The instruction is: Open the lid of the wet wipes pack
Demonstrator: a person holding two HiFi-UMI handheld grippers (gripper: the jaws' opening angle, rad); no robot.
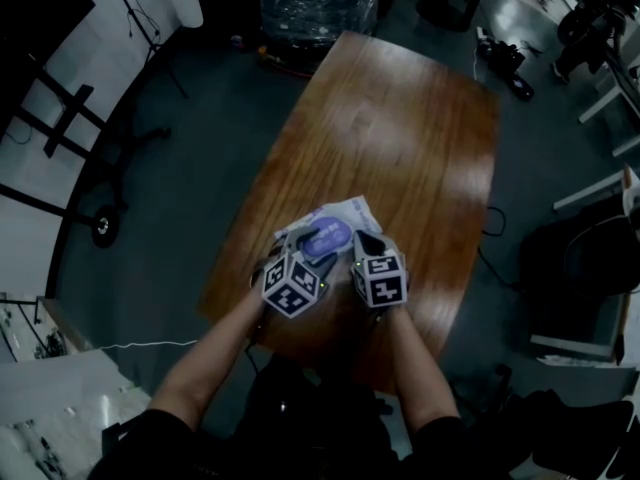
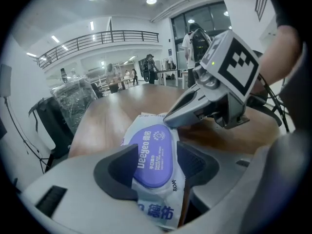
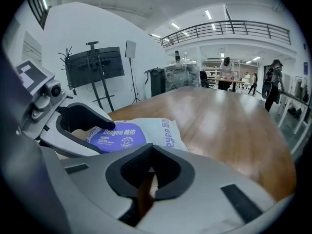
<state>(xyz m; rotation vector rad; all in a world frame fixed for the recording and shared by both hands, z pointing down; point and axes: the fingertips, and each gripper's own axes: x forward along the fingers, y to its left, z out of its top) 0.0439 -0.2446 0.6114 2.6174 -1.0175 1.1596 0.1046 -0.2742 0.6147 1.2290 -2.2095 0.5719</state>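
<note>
A white wet wipes pack point(image 1: 345, 211) with an oval purple lid point(image 1: 328, 236) lies flat near the front edge of the wooden table point(image 1: 400, 138). My left gripper point(image 2: 157, 165) is open and straddles the pack point(image 2: 156, 199). The lid point(image 2: 153, 152) is between its dark pads point(image 2: 119, 172), and it looks closed. My right gripper point(image 3: 147, 161) is shut with nothing in it. In the left gripper view its fingertips point(image 2: 171, 116) rest at the pack's far edge. The right gripper view shows the pack point(image 3: 163, 130) just ahead and a left finger point(image 3: 80, 112) beside the lid point(image 3: 117, 135).
A plastic-wrapped pallet point(image 1: 318, 3) stands beyond the table's far end. A black wheeled stand point(image 1: 100, 223) is on the floor to the left, and dark chairs point(image 1: 580, 268) are to the right. Far-off people are visible in both gripper views.
</note>
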